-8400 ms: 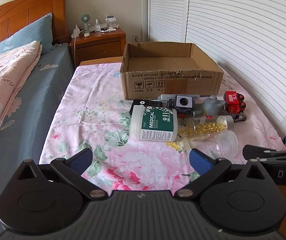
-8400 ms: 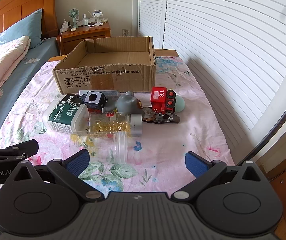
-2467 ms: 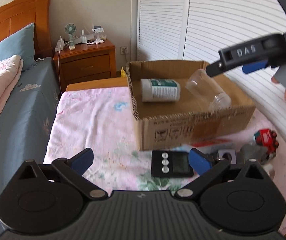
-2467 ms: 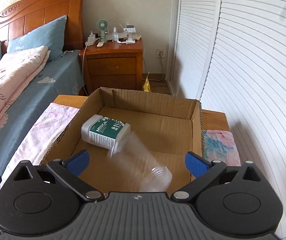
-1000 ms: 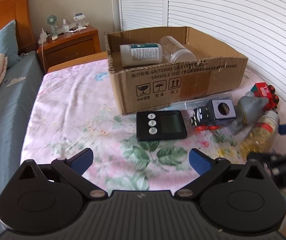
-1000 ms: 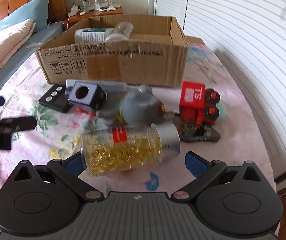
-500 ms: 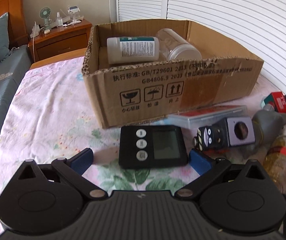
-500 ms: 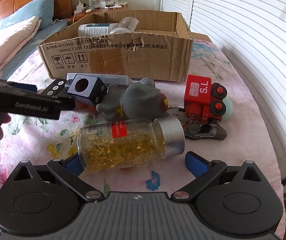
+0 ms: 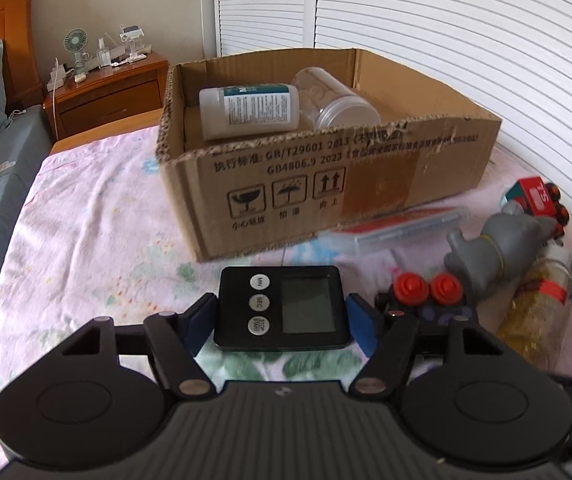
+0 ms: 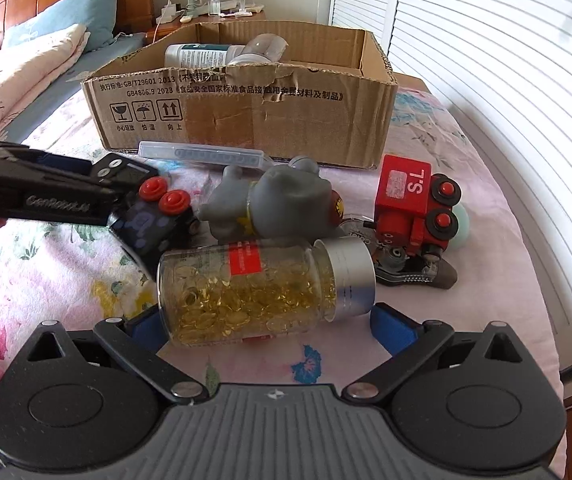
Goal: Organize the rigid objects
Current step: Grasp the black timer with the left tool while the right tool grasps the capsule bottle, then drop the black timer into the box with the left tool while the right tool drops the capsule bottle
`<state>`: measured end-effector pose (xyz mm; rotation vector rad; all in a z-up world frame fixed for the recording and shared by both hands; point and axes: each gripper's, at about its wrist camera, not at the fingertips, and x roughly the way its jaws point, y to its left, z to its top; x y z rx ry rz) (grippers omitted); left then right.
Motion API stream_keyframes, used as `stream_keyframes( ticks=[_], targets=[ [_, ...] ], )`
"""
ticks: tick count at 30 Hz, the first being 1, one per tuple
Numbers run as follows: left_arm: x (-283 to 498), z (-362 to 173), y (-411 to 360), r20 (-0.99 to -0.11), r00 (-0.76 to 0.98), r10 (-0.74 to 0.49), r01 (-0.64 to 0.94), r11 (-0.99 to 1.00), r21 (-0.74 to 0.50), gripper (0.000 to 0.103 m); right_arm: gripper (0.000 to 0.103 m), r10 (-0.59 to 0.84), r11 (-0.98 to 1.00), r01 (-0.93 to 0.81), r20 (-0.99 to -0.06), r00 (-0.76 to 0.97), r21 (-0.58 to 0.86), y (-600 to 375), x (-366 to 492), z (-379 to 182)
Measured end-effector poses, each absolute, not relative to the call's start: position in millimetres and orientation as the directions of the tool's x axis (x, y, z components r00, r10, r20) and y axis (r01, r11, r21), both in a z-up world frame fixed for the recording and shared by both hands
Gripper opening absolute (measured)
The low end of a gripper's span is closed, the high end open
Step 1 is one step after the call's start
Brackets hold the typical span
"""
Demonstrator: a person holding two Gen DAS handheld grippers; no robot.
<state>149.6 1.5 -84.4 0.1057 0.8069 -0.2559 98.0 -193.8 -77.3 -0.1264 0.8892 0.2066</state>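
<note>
Both grippers closing in on table items.
Left gripper (image 9: 281, 322) clamps the black timer (image 9: 282, 308); right gripper (image 10: 264, 326) spread wide around the capsule bottle (image 10: 262, 284), not gripping.

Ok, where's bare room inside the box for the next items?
The box is bare across its right half. Its left rear corner is crowded: the white bottle and clear jar lie side by side there.

Wooden nightstand (image 9: 106, 96), white louvered doors (image 9: 425, 32), floral bedspread (image 9: 86, 220)
</note>
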Motion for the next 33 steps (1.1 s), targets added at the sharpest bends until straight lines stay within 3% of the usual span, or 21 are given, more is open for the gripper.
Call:
stream_keyframes(
  ticks=[16,33],
  targets=[
    [139,-84,10,-0.737,0.650,-0.184,0.264,0.964,-0.008,0.076,0.103,0.143,0.953,-0.296,-0.768,0.625,-0.063,-189,106,-73],
    [140,-77,7,-0.769,0.613,-0.183,0.327,0.944,0.037,0.069,0.098,0.189,0.943,-0.331,-0.774,0.605,-0.029,-190,109,-64]
  ],
)
